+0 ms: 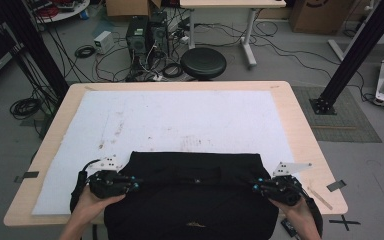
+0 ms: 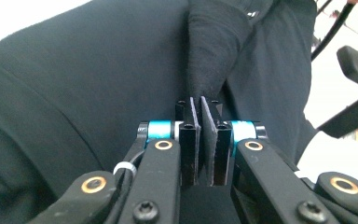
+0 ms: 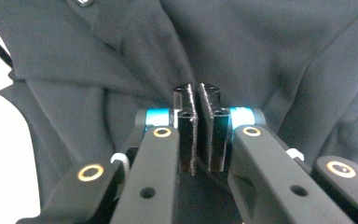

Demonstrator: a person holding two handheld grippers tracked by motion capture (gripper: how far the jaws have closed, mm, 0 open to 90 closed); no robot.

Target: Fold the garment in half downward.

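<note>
A black garment lies spread at the near edge of the table, partly on the white mat. My left gripper is at the garment's left edge, shut on a raised fold of the black cloth that runs up from between its jaws. My right gripper is at the garment's right edge. Its jaws are pressed together on the black cloth, and wrinkles run into the pinch. A hand holds each gripper from the bottom of the high view.
The wooden table carries the white mat, bare beyond the garment. Past the far edge stand a black round stool, computer towers and loose cables on the floor. A black frame post stands at the right.
</note>
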